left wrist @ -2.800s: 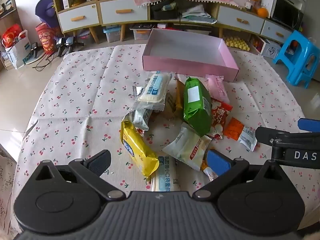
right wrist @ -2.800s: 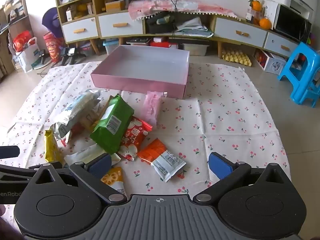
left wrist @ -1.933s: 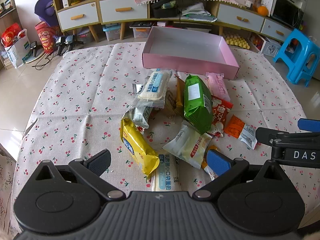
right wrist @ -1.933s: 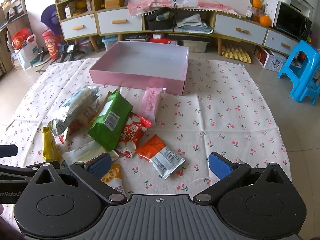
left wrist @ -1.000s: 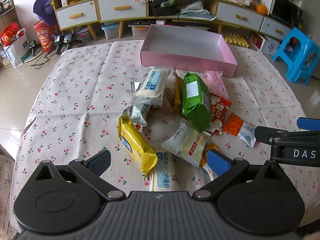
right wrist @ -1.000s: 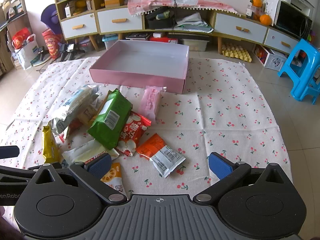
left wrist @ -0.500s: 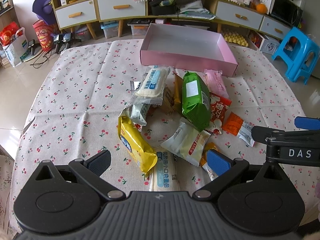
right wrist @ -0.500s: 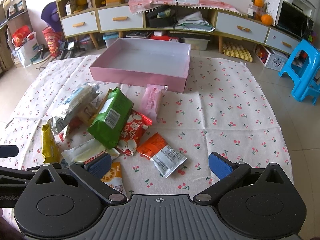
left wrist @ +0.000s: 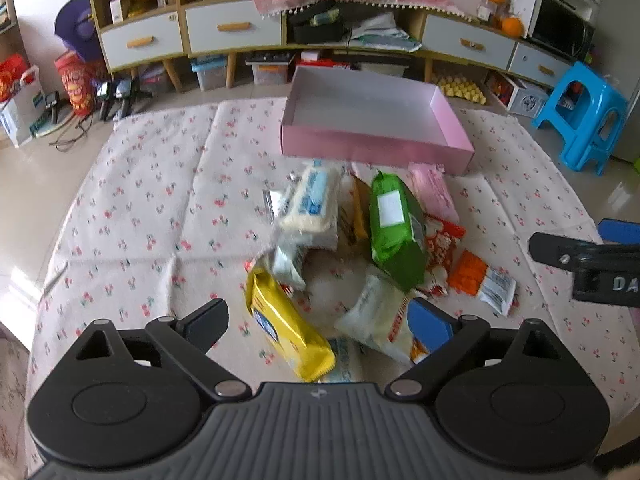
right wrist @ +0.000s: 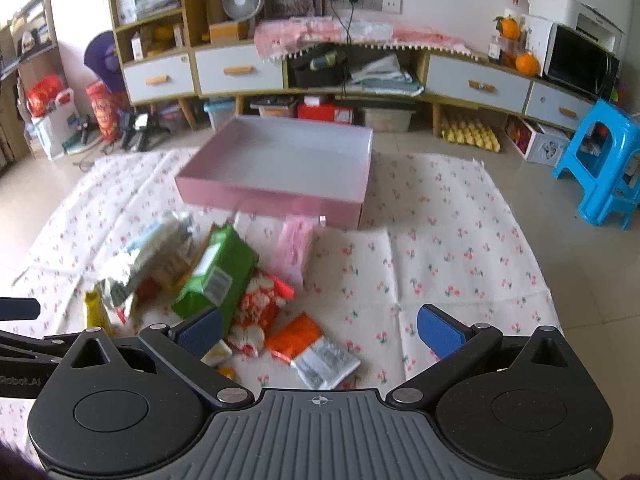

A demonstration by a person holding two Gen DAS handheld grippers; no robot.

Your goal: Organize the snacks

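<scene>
A pile of snack packets lies on the cherry-print cloth: a yellow packet (left wrist: pixel 286 326), a green packet (left wrist: pixel 394 232), a white-and-blue packet (left wrist: pixel 310 204), a pink packet (left wrist: pixel 434 192) and an orange-and-white packet (left wrist: pixel 480 278). An empty pink box (left wrist: pixel 376 144) stands behind them. My left gripper (left wrist: pixel 318 324) is open above the near end of the pile. My right gripper (right wrist: pixel 318 330) is open over the orange-and-white packet (right wrist: pixel 312 346), with the green packet (right wrist: pixel 216 276) and pink box (right wrist: pixel 276 196) beyond. Both grippers are empty.
The round table's edge (left wrist: pixel 52 280) curves at the left. A blue stool (left wrist: pixel 580 120) stands at the right of the table. A low cabinet with drawers (right wrist: pixel 240 68) lines the back wall. The right gripper's arm (left wrist: pixel 592 268) shows in the left wrist view.
Both grippers have moved forward and lower toward the pile; the snacks and the pink box look nearer. Both stay open. No packet has moved.
</scene>
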